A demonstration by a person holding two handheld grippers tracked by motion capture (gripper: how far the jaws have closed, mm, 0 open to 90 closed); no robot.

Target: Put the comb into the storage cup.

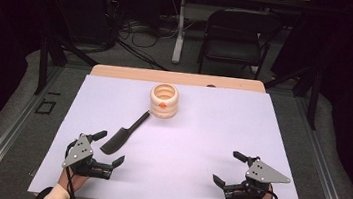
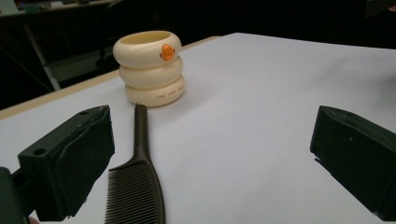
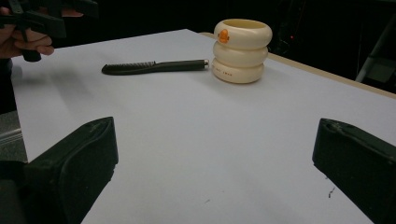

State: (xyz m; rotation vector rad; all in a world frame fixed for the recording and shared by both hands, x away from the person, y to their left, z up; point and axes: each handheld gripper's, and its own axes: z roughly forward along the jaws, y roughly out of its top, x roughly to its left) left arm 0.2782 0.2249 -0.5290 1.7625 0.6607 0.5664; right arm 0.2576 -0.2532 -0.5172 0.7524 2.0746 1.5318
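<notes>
Overhead, white table (image 1: 240,137), dark room.

- Your white table top (image 1: 221,135) is the landmark — a strip of pale wood edges its far side.
- Beyond that far edge stands a black folding chair (image 1: 237,33), on grey carpet (image 1: 133,59).
- Left of the chair rises a white table leg (image 1: 179,29), with loose cables (image 1: 142,32) lying on the floor beside it.
- Dark curtains close the room on both sides of the table — light falls mostly on its top.
</notes>
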